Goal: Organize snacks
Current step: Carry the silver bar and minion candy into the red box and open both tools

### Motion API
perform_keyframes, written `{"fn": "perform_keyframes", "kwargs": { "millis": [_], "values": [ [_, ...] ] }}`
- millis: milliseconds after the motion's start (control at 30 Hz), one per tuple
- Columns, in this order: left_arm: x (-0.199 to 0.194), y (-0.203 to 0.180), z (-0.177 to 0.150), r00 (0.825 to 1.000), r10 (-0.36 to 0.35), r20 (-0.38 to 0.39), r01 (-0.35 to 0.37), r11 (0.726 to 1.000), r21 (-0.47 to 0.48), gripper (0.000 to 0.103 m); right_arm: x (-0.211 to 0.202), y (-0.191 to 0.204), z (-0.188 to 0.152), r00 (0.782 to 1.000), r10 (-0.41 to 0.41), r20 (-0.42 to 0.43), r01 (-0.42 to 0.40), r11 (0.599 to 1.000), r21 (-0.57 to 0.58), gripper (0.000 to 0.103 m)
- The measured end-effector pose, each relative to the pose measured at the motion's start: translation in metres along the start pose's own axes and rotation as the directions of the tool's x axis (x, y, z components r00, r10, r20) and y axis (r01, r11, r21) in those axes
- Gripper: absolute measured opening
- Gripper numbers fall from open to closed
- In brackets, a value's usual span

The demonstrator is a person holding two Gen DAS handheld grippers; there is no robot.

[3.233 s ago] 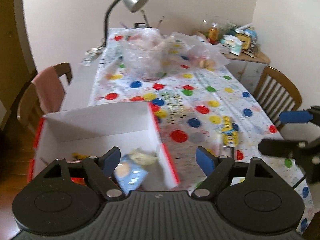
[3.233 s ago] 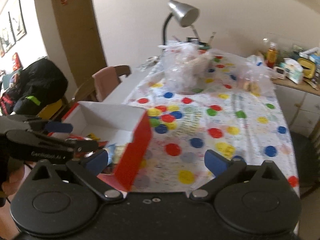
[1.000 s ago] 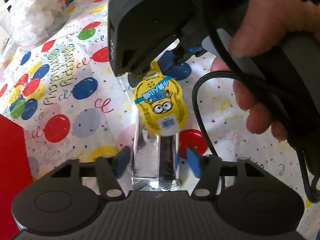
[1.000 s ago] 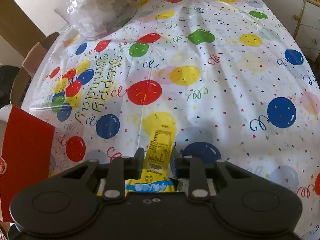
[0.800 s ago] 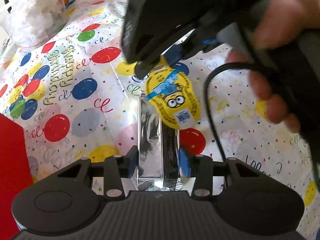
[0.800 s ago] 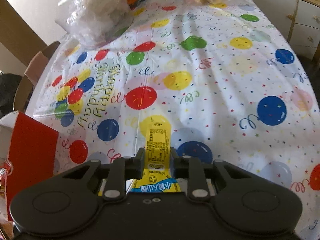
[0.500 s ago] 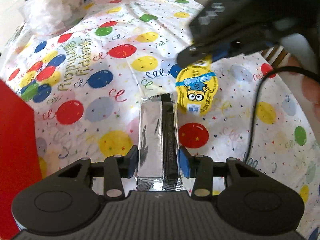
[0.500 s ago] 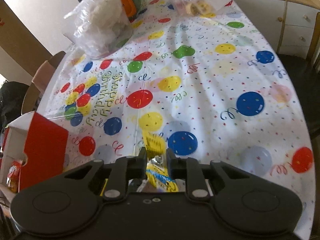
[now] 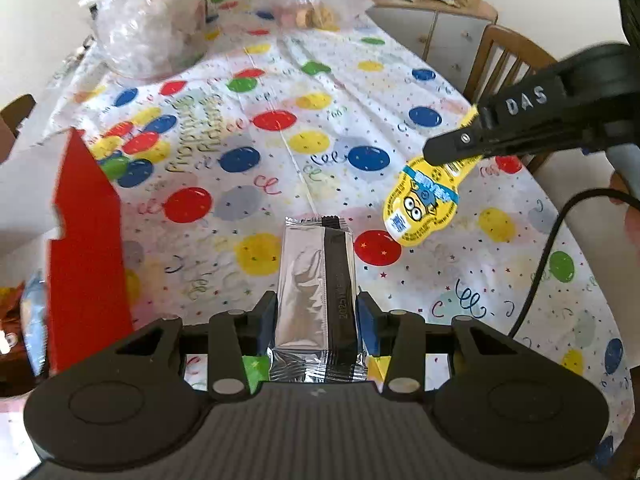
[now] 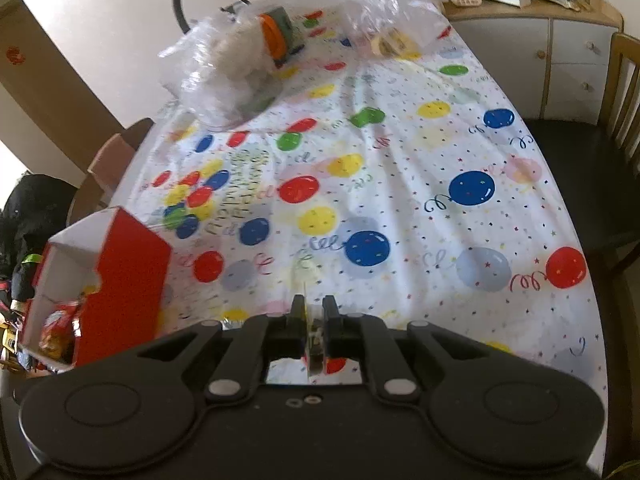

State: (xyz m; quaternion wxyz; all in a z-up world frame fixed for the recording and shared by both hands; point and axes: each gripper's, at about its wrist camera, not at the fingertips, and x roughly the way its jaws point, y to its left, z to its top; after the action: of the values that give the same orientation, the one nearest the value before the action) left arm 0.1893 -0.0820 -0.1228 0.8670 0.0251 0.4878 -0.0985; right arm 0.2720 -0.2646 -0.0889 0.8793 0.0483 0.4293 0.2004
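A silver foil snack bar sits clamped between the two fingers of the left gripper, lifted above the balloon-print tablecloth. To its right, the right gripper pinches the top edge of a yellow cartoon-printed snack pouch, which hangs free over the cloth. At the table's left edge stands a red box, open, with snack packets inside. Clear plastic bags lie at the far end.

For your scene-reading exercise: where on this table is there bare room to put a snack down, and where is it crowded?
Free: the tablecloth between the red box and the chair-side edge, up to the plastic bags. Crowded: the far end with those bags, and the box, already holding snacks.
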Motion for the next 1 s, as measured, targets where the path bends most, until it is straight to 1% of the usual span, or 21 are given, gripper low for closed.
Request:
{"fn": "perform_keyframes", "kwargs": {
  "millis": [233,400,533,800,1000],
  "values": [
    [-0.046,0.014,-0.006,0.998,0.014,0.069,-0.014,1.0,-0.011,0.042,-0.035,0.033,-0.011,0.999,0.02,0.039,-0.018,0.999,-0.048,0.006],
    [-0.078,0.032,-0.008,0.992,0.046,0.119,-0.045,0.999,-0.017,0.042,-0.054,0.058,-0.016,0.997,0.03,0.069,-0.026,0.997,-0.071,0.006],
    [-0.098,0.052,-0.007,0.987,0.061,0.15,-0.056,0.998,-0.035,0.042,-0.063,0.079,-0.016,0.995,0.042,0.089,-0.034,0.995,-0.093,0.006],
    [-0.129,0.102,-0.01,0.977,0.097,0.192,-0.081,0.993,-0.086,0.042,-0.067,0.132,-0.013,0.989,0.081,0.121,-0.065,0.989,-0.136,0.006],
    [-0.144,0.144,-0.02,0.969,0.145,0.202,-0.122,0.985,-0.124,0.042,-0.053,0.177,-0.009,0.985,0.115,0.126,-0.092,0.981,-0.17,0.006]
  ]
}}
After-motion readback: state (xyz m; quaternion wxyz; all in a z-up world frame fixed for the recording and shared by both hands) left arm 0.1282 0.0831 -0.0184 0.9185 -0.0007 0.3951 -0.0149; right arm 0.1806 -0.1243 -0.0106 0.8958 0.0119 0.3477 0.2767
